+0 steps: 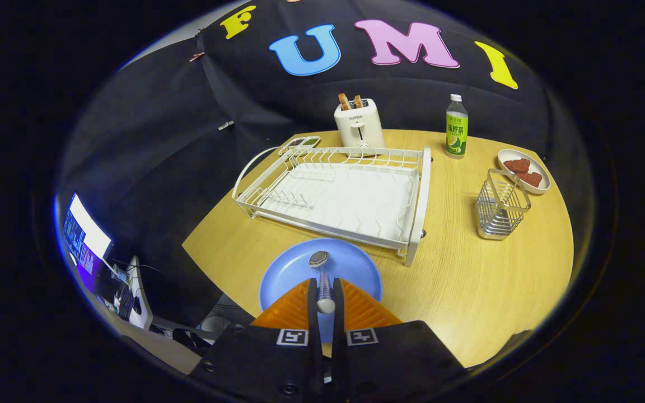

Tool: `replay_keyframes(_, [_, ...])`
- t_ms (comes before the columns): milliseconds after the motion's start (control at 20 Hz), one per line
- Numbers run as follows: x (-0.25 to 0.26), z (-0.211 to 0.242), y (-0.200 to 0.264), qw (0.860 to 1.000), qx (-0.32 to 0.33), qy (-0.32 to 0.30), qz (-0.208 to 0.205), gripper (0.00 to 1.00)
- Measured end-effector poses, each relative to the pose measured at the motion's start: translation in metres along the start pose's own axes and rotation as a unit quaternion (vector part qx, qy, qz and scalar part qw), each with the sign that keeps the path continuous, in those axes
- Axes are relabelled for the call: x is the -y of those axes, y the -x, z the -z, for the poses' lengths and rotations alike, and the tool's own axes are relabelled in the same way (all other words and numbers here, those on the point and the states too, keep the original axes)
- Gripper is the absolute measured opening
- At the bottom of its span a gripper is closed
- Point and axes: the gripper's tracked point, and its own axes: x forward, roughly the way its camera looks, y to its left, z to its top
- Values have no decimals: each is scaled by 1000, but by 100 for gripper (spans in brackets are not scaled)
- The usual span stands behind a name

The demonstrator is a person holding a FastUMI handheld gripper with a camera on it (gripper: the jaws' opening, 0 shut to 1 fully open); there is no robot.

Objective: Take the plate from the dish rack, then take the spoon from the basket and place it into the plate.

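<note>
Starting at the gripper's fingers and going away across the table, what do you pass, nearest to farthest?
Gripper shut on the spoon → blue plate → dish rack → toaster.

The gripper (325, 299) has two wedge-shaped orange fingers (291, 310) with fine ribbed ridges across their faces, each edged on the inner side by a narrow black strip. The fingers widen toward a black, matte body with angular housings on either side. Two small square white-bordered fiducial markers with black patterns sit on the body at the base of each finger. Round black screw heads show on the left housing, near its upper corner and lower edge. A thin dark slot runs between the two body halves.
</note>
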Motion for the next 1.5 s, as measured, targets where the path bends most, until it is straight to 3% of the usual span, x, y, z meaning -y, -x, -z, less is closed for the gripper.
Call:
replay_keyframes(300, [-7,17,-19,1000,-8,-10,-12,10])
replay_keyframes(650, [9,56,-23,998,-59,-13,19,22])
replay_keyframes(700, [9,57,-24,998,-59,-14,22,28])
replay_keyframes(750, [9,57,-24,998,-58,-13,24,46])
replay_keyframes(900, [9,51,-22,998,-54,-4,30,88])
replay_keyframes(950, [10,48,-21,998,-50,-1,33,96])
replay_keyframes(1200, [9,20,-8,999,-20,10,46,99])
replay_keyframes(1500, [16,-47,33,996,48,26,73,99])
